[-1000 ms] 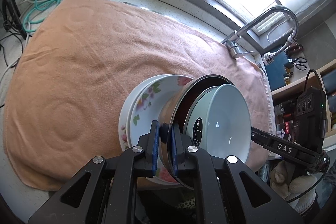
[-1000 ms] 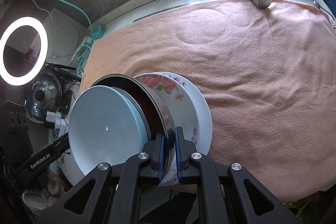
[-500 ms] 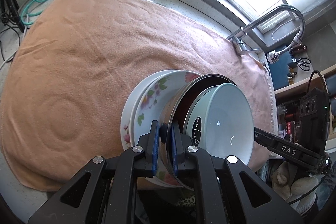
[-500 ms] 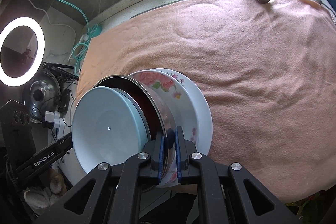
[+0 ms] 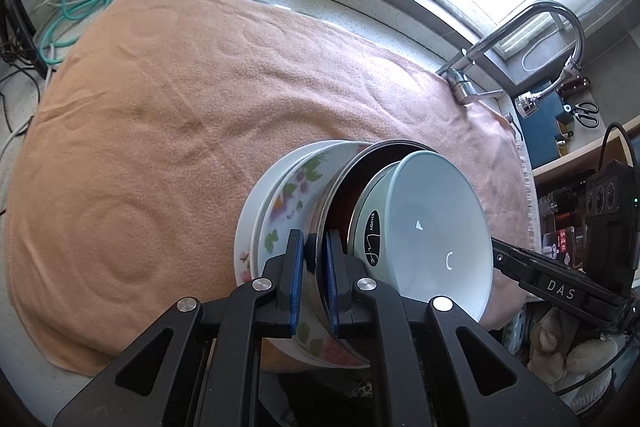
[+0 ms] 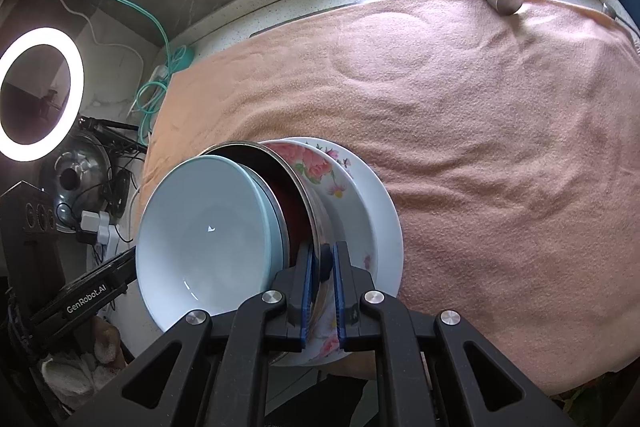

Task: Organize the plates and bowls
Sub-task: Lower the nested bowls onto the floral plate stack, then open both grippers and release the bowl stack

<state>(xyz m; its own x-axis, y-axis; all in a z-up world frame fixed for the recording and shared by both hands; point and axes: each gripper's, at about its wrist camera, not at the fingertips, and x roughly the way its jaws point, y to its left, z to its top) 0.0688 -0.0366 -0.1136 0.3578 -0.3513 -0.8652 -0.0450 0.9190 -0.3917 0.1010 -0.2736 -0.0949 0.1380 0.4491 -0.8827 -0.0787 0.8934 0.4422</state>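
Two bowls (image 5: 432, 227), two plates (image 5: 288, 195), two tongs (image 5: 314, 251).

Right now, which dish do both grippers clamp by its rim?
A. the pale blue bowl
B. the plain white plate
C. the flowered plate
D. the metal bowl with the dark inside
D: in each wrist view the blue pads of the left gripper and the right gripper pinch the thin steel rim of the metal bowl, while the pale blue bowl sits inside it and the flowered plate lies under it.

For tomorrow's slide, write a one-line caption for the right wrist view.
Right gripper clamps the steel bowl's rim, pale blue bowl nested inside, floral plates beneath, above a peach towel.
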